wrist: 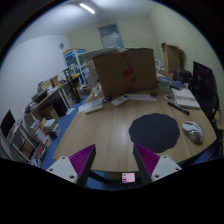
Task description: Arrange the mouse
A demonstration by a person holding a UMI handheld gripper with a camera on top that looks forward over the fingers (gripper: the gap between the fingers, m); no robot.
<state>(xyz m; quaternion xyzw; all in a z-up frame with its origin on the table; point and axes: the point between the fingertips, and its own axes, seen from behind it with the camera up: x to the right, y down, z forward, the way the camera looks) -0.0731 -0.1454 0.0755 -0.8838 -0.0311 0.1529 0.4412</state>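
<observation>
A grey computer mouse [192,132] lies on the wooden table [105,125], to the right of a dark round mouse pad [154,131] and off its edge. My gripper [113,160] is held above the near part of the table, well short of both. Its fingers, with purple pads [83,160], stand wide apart with nothing between them. The mouse is ahead and far to the right of the right finger.
A large cardboard box [124,71] stands at the far side of the table. Papers and a keyboard-like object [185,99] lie at the right, near a dark monitor [206,79]. Cluttered shelves and a desk [45,105] are on the left.
</observation>
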